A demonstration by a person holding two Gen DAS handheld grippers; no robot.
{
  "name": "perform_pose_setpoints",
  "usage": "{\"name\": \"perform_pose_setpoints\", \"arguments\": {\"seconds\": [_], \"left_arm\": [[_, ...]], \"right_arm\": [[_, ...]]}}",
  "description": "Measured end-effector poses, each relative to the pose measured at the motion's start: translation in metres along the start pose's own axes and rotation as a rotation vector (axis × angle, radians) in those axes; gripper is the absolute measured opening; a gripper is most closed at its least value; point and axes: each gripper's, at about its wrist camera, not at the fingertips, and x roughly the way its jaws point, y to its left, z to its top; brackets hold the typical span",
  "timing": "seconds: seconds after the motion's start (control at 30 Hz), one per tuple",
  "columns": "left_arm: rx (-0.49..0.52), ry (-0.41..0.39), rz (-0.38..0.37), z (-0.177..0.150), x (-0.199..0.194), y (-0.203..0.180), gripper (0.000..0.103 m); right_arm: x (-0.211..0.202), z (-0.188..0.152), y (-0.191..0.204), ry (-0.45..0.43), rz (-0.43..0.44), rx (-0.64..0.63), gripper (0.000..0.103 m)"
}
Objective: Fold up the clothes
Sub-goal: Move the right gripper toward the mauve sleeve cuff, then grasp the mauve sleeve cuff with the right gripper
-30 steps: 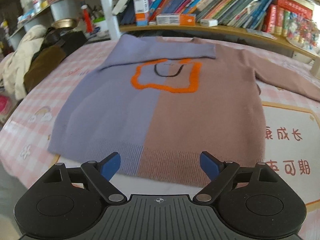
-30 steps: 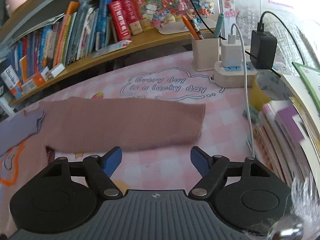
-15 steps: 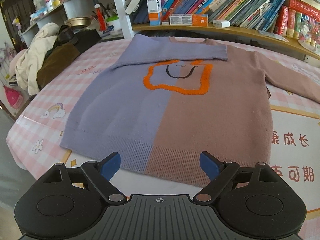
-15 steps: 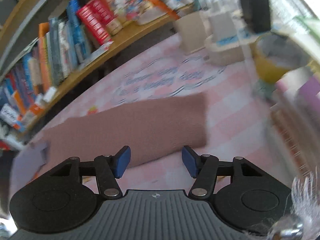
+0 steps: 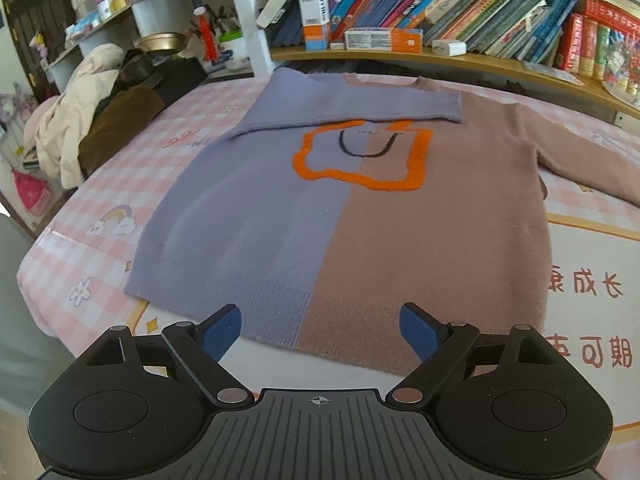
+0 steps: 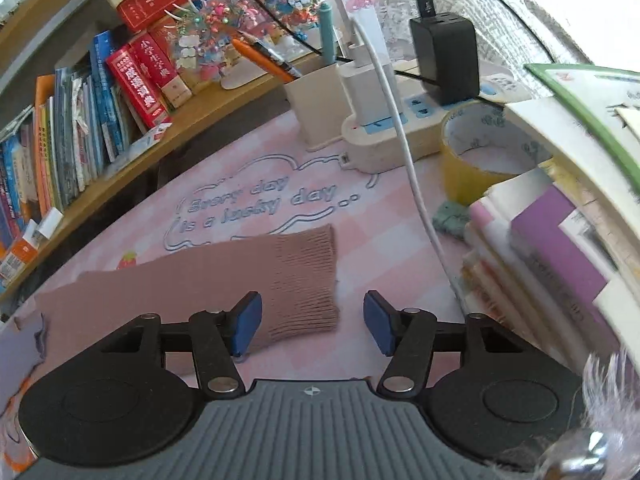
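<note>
Here a two-tone sweater (image 5: 344,216) lies flat across the middle of the pink checked desk (image 5: 92,248), lilac on its left half, dusty brown on its right, with a fuzzy orange outline and a dark curved smile on the chest. Its lilac sleeve (image 5: 360,102) is folded across the top; the brown sleeve (image 6: 208,280) stretches out straight, ribbed cuff at centre frame. The left gripper (image 5: 320,330) hangs spread wide over the hem, holding nothing. The right gripper (image 6: 312,322), fingers just narrowed but released, straddles the cuff's corner.
</note>
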Motion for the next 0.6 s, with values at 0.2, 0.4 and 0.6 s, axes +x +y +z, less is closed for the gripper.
{"name": "perform_pose_setpoints", "arguments": {"seconds": [0.2,0.4,0.6], "left_arm": [[0.010,-0.005,0.005,0.000,-0.001,0.000,0.089],[-0.001,-0.003,0.018,0.000,-0.001,0.004,0.089],[0.001,-0.011,0.020,0.000,-0.003,0.004,0.089]], "right_arm": [[0.010,-0.007,0.016,0.066,0.162,0.060,0.056],[0.013,-0.013,0.026,0.134,0.264,0.106,0.056],[0.014,-0.004,0.016,0.057,0.192,0.106,0.051]]}}
